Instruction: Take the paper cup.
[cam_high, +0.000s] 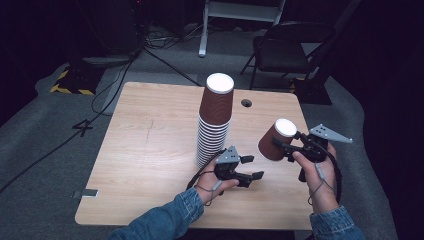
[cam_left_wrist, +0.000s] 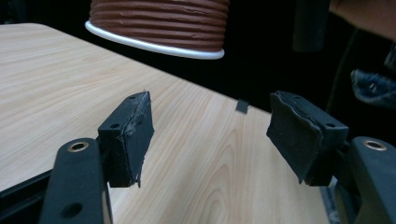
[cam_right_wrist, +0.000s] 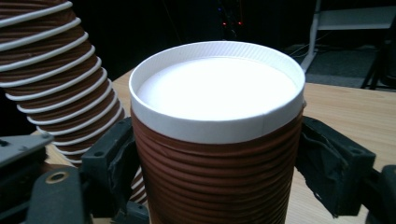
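A tall stack of brown ribbed paper cups (cam_high: 214, 125), bottoms up, stands in the middle of the wooden table (cam_high: 150, 145). My right gripper (cam_high: 289, 145) is shut on a single brown cup (cam_high: 272, 141), held tilted above the table's right side with its white base up. In the right gripper view that cup (cam_right_wrist: 215, 154) sits between the pads (cam_right_wrist: 114, 161), with the stack (cam_right_wrist: 51, 79) leaning behind on the left. My left gripper (cam_high: 251, 167) hovers open just right of the stack's foot. In the left gripper view its jaws (cam_left_wrist: 210, 135) are wide apart over bare wood, with the held cup's rim (cam_left_wrist: 154, 44) above.
A cable hole (cam_high: 246, 103) lies in the table behind the stack. A bit of tape (cam_high: 90, 192) marks the near left edge. On the floor beyond are a black folding chair (cam_high: 285, 50), a white stand leg (cam_high: 204, 30) and loose cables (cam_high: 125, 75).
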